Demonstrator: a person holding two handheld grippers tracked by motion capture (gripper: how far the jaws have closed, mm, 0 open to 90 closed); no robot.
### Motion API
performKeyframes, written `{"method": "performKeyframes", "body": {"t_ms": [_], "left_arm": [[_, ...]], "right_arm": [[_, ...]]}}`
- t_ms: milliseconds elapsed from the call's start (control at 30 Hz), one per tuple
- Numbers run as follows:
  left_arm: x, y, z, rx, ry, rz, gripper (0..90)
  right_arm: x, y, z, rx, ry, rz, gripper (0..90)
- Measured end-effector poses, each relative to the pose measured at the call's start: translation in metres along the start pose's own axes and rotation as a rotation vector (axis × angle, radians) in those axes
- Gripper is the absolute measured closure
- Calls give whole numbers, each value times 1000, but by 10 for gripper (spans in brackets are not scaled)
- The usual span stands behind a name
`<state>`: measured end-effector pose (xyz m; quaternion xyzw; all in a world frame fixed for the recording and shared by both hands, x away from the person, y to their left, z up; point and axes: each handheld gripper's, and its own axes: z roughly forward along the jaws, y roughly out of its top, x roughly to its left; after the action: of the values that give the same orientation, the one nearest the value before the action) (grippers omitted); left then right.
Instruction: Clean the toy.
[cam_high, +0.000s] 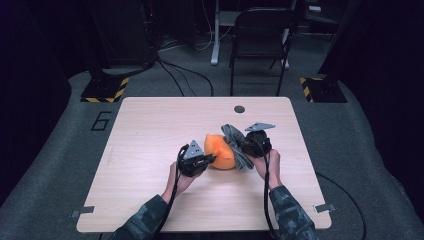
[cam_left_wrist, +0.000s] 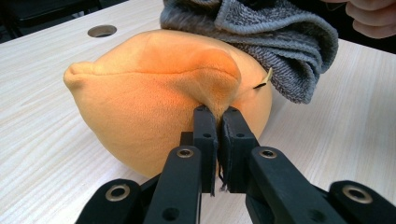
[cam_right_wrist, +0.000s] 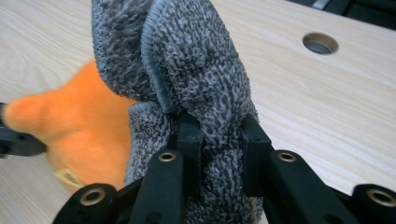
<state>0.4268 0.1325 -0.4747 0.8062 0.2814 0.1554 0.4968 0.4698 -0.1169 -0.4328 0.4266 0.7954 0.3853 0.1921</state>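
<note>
Orange plush toy (cam_high: 220, 151) sits near the middle of the wooden table (cam_high: 150, 160), and every place below is given from it. Nearest the person, the left gripper (cam_high: 209, 159) touches the toy's near-left side, its 2 jaws pinched together on a fold of the orange fabric. Just to the toy's right, the right gripper (cam_high: 243, 145) has its 2 jaws clamped on a bunched grey towel (cam_high: 235, 142), which drapes against the toy's right and upper side. The towel's long axis runs from near-right to far-left across the toy. Beyond the toy, a round cable hole (cam_high: 239, 109) marks the table's far edge. Farther still stands a dark folding chair (cam_high: 260, 40) on grey floor.
</note>
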Motion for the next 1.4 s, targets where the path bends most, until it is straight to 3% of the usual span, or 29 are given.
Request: {"method": "performKeyframes", "body": {"t_ms": [133,267,400,533,700,800,867,1000,1133,1200,1267,1300,1400], "left_arm": [[2,-1,-1,3,-6,2,859],[4,-2,-2,1,-7,-4,858],[6,-3,-2,-4,-12,-32,858],[9,-3,-3,-10,-2,-34,857],[10,-3,-3,-14,-5,-33,856],[10,-3,-3,-16,-7,-38,856],[11,-2,-3,-18,-6,-37,855],[13,-2,-3,-11,-13,-25,854],[13,-3,-3,-15,0,-41,848],[15,-4,-4,-1,2,-40,844],[15,-5,-3,1,18,-35,837],[15,-6,-4,3,20,-39,831],[16,-7,-4,1,29,-38,784]], "right_arm": [[-11,-7,6,50,-55,2,745],[-24,-16,16,100,-56,44,745],[-36,-31,34,198,-76,57,743],[-42,-37,42,214,-49,89,739],[-36,-29,33,200,-120,52,754],[-36,-19,14,121,-136,52,757],[-32,-11,1,65,-123,66,757],[-13,2,-14,-6,-44,26,757],[12,10,-7,5,-4,-42,757],[22,11,4,44,-22,-76,756],[28,11,13,50,-42,-99,758],[29,12,17,57,-46,-133,759],[32,12,19,65,-53,-138,760]]}}
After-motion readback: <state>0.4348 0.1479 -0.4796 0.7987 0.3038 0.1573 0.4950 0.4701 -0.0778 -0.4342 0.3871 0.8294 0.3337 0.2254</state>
